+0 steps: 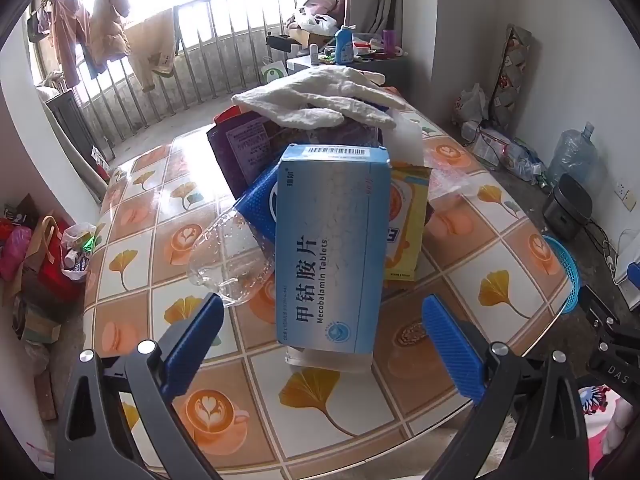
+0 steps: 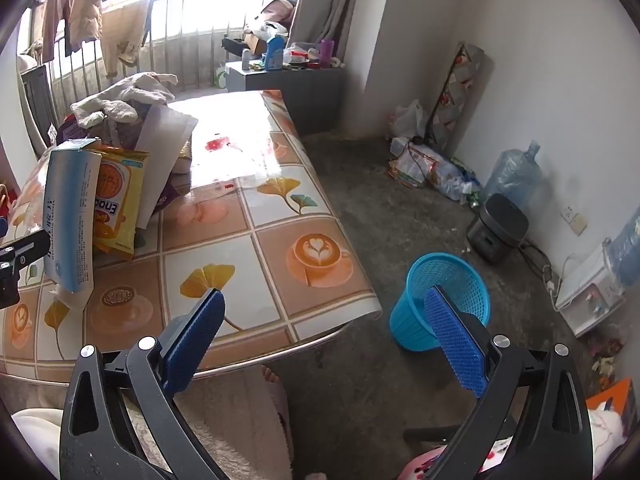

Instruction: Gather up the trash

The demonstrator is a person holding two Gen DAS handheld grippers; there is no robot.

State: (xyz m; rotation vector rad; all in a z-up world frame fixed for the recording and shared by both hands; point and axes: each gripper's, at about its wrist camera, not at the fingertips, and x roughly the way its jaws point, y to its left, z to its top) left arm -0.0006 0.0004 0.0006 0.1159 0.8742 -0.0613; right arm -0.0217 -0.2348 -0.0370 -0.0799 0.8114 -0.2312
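A pile of trash lies on the tiled table (image 1: 328,404). A light blue tablet box (image 1: 330,248) leans at its front, with a crushed clear plastic bottle (image 1: 232,260) to its left and a yellow snack wrapper (image 1: 404,232) to its right. A purple packet (image 1: 244,148) and a white cloth (image 1: 320,100) top the heap. My left gripper (image 1: 320,312) is open, its fingers on either side of the box's lower end without touching it. In the right wrist view my right gripper (image 2: 324,312) is open and empty over the table's (image 2: 256,256) near corner. The blue mesh bin (image 2: 440,300) stands on the floor beyond it.
A grey side table (image 2: 288,76) with bottles stands by the railing. Bags, a water jug (image 2: 512,176) and a black appliance (image 2: 496,228) line the right wall. A full trash bag (image 1: 78,248) and boxes sit on the floor left of the table.
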